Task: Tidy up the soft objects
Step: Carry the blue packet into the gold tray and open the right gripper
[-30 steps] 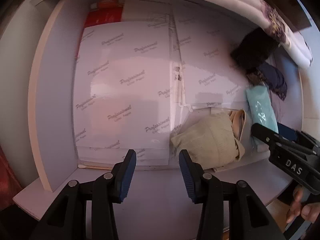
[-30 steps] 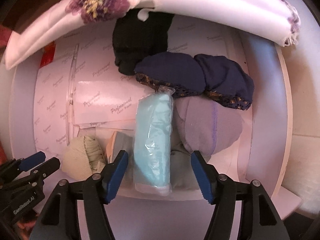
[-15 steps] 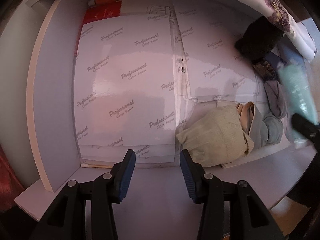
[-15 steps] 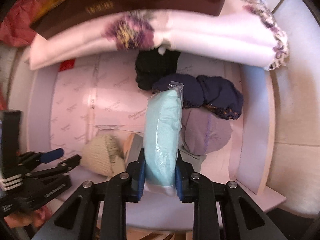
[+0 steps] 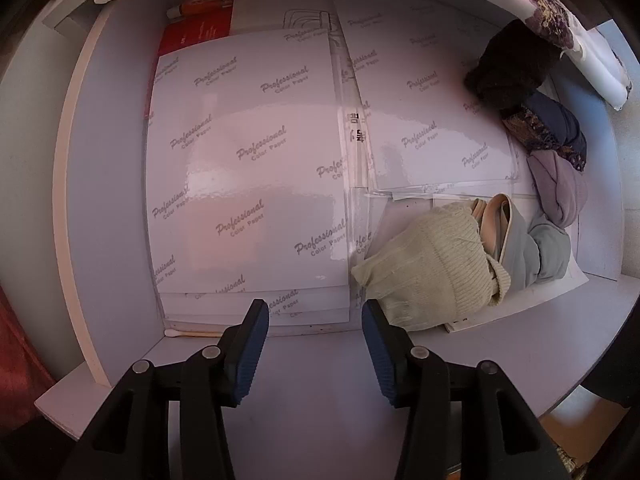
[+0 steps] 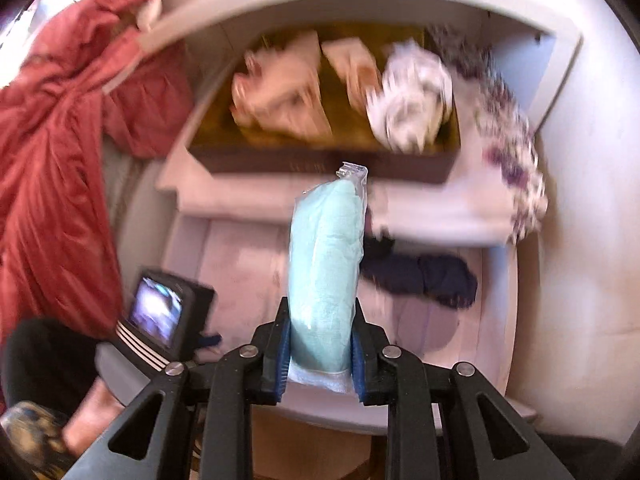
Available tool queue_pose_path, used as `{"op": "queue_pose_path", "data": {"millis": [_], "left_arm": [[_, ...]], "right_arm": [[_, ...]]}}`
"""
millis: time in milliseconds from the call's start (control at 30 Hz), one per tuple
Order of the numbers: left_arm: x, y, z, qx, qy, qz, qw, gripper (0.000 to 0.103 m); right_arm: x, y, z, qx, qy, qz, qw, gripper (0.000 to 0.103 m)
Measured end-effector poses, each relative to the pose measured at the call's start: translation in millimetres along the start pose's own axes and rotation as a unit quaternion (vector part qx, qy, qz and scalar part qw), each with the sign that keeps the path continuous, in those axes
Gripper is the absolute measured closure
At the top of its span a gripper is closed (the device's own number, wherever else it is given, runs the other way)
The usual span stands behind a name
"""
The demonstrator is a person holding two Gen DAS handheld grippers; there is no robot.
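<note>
Grip's solid: right claw (image 6: 320, 354) clamped on the turquoise bagged cloth (image 6: 326, 272), upright, brown box (image 6: 324, 120) at twelve o'clock. Best keep it vertical, squeeze steady. Left claw (image 5: 314, 350) easing wider, empty, cream knit (image 5: 432, 266) at two.

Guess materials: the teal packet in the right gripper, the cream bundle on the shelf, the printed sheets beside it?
Teal packet: soft cloth, seemingly, in clear glossy plastic film; crimped transparent seal on top, sides give under the right gripper.
Cream bundle: ribbed knit, wool or cotton, matte and fuzzy.
Printed sheets: glossy coated photo paper by the glare and "Color Paper" print.
</note>
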State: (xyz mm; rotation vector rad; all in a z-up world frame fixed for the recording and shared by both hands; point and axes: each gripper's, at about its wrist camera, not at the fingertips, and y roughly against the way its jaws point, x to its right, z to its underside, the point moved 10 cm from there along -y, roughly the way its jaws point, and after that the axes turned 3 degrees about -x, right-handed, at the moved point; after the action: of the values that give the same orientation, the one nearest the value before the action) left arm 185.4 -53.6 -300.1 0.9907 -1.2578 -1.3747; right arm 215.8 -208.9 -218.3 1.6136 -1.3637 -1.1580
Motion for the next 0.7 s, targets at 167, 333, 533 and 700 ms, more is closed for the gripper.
{"op": "queue_pose_path", "data": {"millis": [167, 333, 533, 700], "left_arm": [[3, 0, -1, -0.001, 0.000, 0.000, 1.0000, 0.054], [4, 0, -1, -0.002, 0.000, 0.000, 1.0000, 0.053], [5, 2, 1, -0.003, -0.001, 0.001, 1.0000, 0.053], [3, -3, 2, -0.006, 0.003, 0.007, 1.0000, 0.053]], "right_arm": [[-8, 11, -47, 0.026, 0.004, -0.003, 1.000, 0.078], [-4, -4, -98, 0.027, 0.013, 0.018, 0.999, 0.077], [-3, -53, -129, -0.014, 0.033, 0.048, 0.998, 0.076], [7, -89, -137, -0.041, 0.036, 0.081, 0.995, 0.076]]}}
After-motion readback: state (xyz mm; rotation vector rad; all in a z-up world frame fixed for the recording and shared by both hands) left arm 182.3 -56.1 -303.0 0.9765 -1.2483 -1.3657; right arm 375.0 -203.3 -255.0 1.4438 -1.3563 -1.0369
